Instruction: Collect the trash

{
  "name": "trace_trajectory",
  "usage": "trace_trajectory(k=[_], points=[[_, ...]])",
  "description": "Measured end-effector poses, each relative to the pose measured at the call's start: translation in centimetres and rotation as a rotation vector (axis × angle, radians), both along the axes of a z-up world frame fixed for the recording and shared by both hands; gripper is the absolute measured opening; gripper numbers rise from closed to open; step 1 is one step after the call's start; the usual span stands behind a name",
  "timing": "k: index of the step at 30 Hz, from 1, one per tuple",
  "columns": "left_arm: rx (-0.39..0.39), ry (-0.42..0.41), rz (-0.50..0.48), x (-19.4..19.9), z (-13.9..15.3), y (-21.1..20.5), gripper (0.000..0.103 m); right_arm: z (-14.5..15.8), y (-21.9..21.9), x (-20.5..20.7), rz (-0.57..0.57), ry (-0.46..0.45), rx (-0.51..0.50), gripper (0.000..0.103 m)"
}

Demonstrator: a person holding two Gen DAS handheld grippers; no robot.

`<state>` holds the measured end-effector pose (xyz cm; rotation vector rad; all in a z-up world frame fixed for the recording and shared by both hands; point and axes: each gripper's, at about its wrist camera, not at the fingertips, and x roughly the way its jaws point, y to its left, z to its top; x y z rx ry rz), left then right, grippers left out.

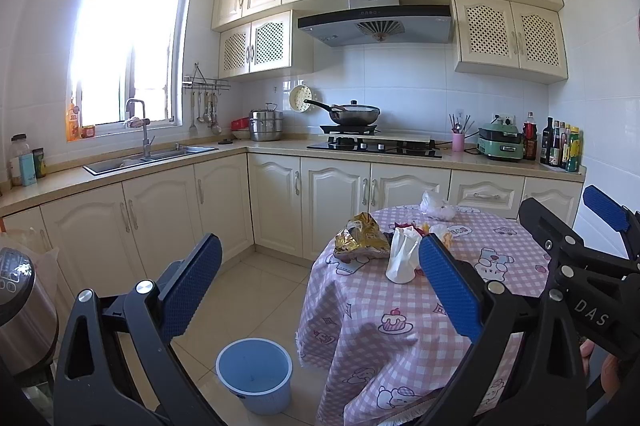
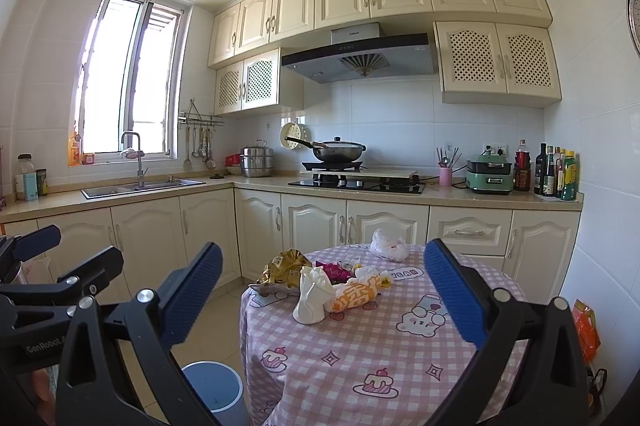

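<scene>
A round table with a pink checked cloth [image 1: 400,306] [image 2: 380,346] carries trash: a crumpled gold bag [image 1: 360,236] [image 2: 282,268], a white paper cup lying tilted [image 1: 402,258] [image 2: 312,296], an orange-and-white wrapper [image 2: 356,292], a red wrapper [image 1: 406,226] [image 2: 334,270] and a clear plastic bag [image 1: 436,205] [image 2: 388,246] at the far edge. A blue bin [image 1: 255,374] [image 2: 212,392] stands on the floor left of the table. My left gripper [image 1: 320,286] is open and empty, held before the table. My right gripper [image 2: 322,300] is open and empty, held before the trash.
Kitchen counters run along the back and left walls, with a sink [image 1: 148,159], a stove with a wok [image 1: 354,113] and bottles [image 1: 560,145] at the right. A steel appliance [image 1: 20,306] stands at the near left. Tiled floor [image 1: 256,278] lies between table and cabinets.
</scene>
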<state>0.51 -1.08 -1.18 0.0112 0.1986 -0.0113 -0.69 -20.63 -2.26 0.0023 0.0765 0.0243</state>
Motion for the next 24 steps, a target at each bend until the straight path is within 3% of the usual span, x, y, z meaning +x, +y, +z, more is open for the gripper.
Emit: trace_trajectory(k=[24], points=[[-0.001, 0.001, -0.001, 0.04, 0.06, 0.13, 0.095, -0.07, 0.16, 0.28, -0.001, 0.004, 0.0, 0.099]])
